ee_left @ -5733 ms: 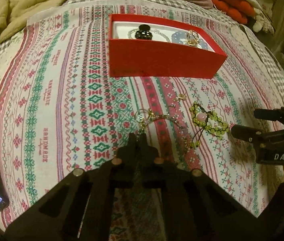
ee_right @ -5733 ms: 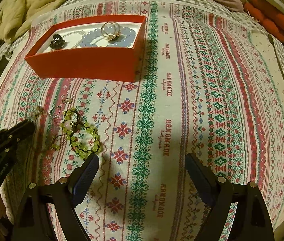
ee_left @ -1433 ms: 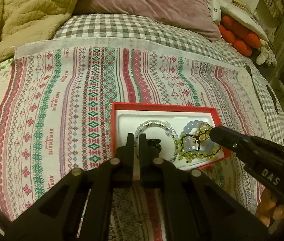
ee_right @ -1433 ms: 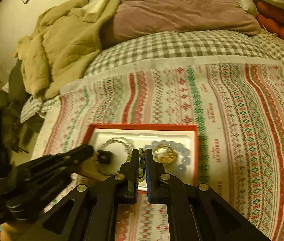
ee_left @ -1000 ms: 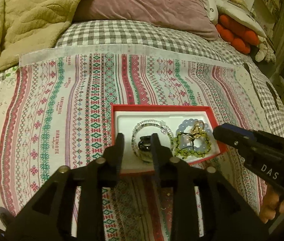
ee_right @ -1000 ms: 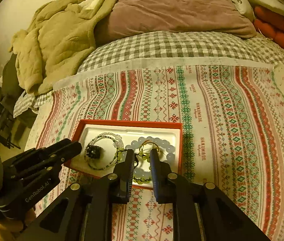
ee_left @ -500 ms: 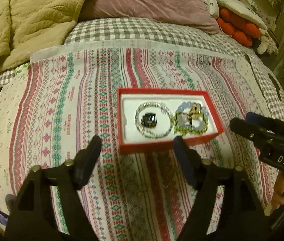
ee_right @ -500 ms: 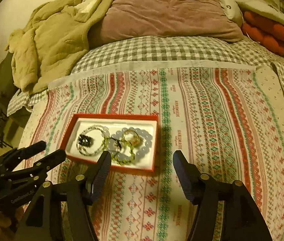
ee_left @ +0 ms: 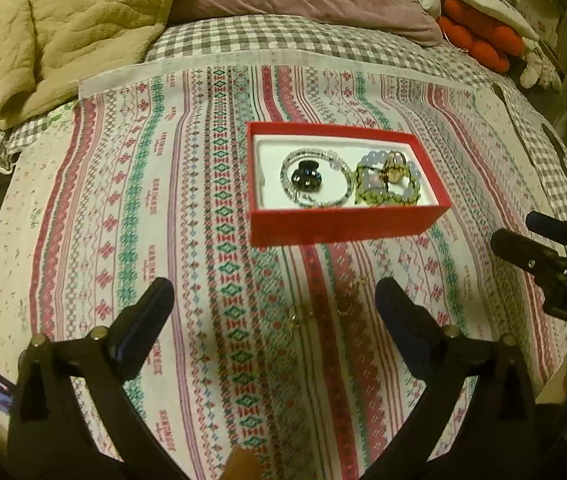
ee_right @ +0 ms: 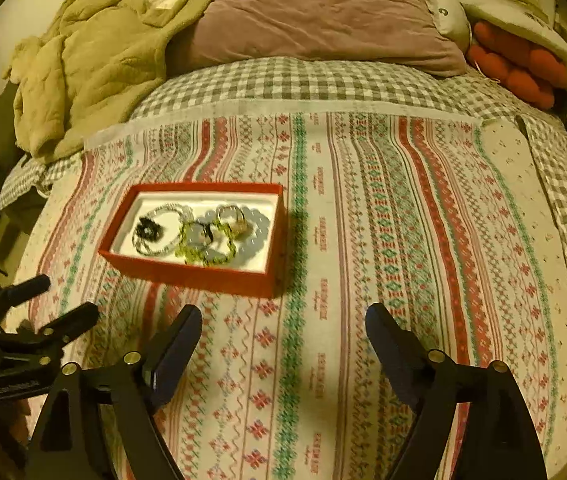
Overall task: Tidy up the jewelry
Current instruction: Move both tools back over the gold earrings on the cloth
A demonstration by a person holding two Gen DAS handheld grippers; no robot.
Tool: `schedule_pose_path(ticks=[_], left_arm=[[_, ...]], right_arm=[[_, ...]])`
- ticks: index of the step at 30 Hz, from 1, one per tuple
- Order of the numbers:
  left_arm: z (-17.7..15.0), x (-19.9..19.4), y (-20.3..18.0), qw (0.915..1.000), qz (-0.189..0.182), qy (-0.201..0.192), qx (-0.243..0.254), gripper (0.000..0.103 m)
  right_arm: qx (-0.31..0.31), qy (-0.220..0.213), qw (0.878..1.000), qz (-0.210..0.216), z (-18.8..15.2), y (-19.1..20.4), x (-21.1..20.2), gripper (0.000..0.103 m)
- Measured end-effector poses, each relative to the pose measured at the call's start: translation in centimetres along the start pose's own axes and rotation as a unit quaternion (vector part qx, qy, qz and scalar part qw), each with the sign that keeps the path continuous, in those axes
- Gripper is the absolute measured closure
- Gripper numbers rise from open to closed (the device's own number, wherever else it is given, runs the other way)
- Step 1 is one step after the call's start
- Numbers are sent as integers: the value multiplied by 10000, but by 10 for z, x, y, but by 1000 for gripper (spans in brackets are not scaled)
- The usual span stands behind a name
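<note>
White letters "DAS" are showing on the right claw (ee_left: pixel 543 244) body (cut off at the frame edge), and "HANDMADE" is repeating along the patterned cloth (ee_right: pixel 319 236) stripes on the bed.

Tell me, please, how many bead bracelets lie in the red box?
3: a clear one at the box's left around a black piece, a pale blue one at right, a green one overlapping it; more may hide beneath.

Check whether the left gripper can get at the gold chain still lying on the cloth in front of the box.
Probably yes. The left gripper is open, and the gold chain lies on bare cloth between its fingers, short of the red box. Nothing covers it.
</note>
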State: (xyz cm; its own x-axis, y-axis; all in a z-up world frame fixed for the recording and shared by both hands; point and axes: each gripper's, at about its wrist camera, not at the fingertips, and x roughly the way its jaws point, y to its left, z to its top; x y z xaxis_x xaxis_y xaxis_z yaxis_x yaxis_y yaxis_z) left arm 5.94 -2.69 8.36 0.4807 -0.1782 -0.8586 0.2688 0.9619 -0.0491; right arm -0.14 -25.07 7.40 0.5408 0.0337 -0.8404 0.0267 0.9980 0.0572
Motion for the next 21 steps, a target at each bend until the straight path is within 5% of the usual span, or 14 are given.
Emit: schedule_pose_path(ticks=[21], left_arm=[[-53, 12, 16, 9988, 201, 315, 327, 1]], right_arm=[[-638, 701, 9952, -222, -50, 28, 31, 11]])
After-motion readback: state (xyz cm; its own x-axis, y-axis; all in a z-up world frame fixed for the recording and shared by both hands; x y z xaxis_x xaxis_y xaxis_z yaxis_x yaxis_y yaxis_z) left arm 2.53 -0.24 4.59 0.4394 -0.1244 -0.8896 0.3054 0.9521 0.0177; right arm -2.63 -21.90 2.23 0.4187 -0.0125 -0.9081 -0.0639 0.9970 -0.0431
